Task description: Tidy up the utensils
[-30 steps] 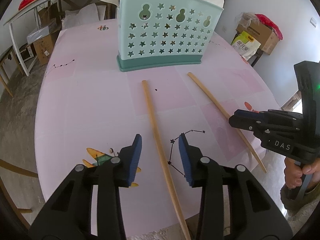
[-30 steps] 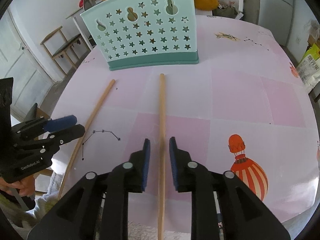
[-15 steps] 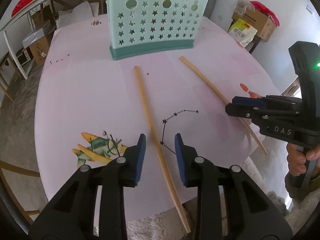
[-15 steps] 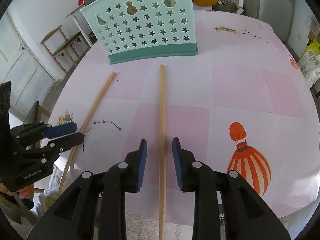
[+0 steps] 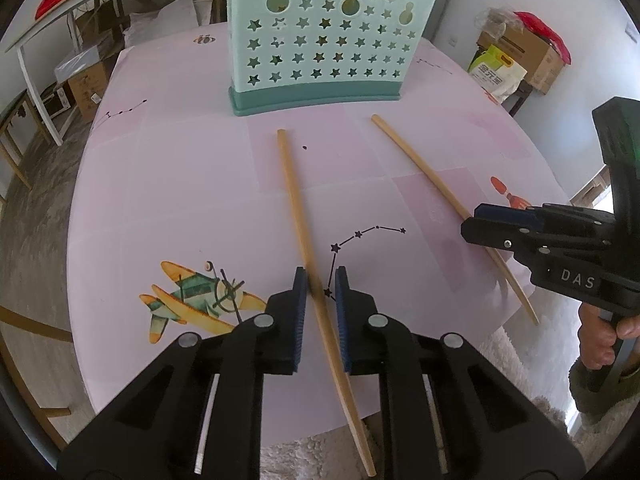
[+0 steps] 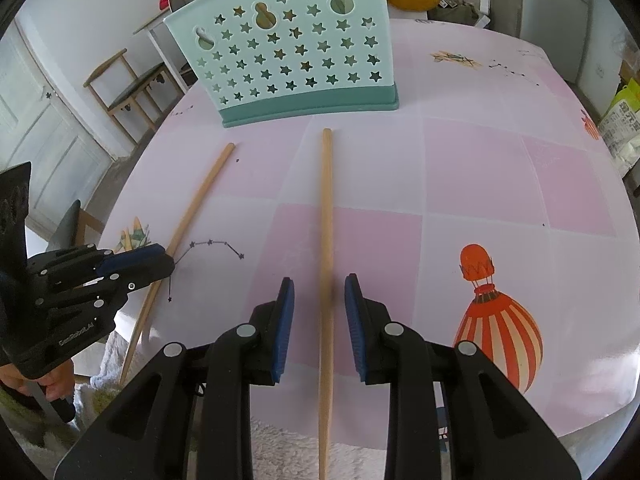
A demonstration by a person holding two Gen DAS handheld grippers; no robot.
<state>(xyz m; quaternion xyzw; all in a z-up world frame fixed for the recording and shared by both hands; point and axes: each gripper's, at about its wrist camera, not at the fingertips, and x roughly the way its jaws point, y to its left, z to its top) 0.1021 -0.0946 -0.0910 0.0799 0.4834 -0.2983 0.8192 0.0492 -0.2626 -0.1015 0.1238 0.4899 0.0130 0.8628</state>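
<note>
Two long wooden chopsticks lie on the pink table in front of a mint-green star-cut utensil holder (image 5: 316, 44), which also shows in the right wrist view (image 6: 296, 60). My left gripper (image 5: 321, 284) is open, its blue pads straddling the left chopstick (image 5: 298, 216) with a narrow gap. My right gripper (image 6: 319, 292) is open, its pads wide on either side of the right chopstick (image 6: 326, 208). Each gripper shows in the other's view: right gripper (image 5: 476, 226), left gripper (image 6: 160, 260).
The table (image 5: 180, 184) is round with cartoon prints: a plane (image 5: 196, 300), a balloon (image 6: 496, 320). Both chopsticks overhang its near edge. More wooden utensils stand in the holder. Chairs, boxes and a side table surround it.
My left gripper's pads have narrowed around the left chopstick. My right gripper's pads have opened wider around the right chopstick. Both cameras pulled back slightly.
</note>
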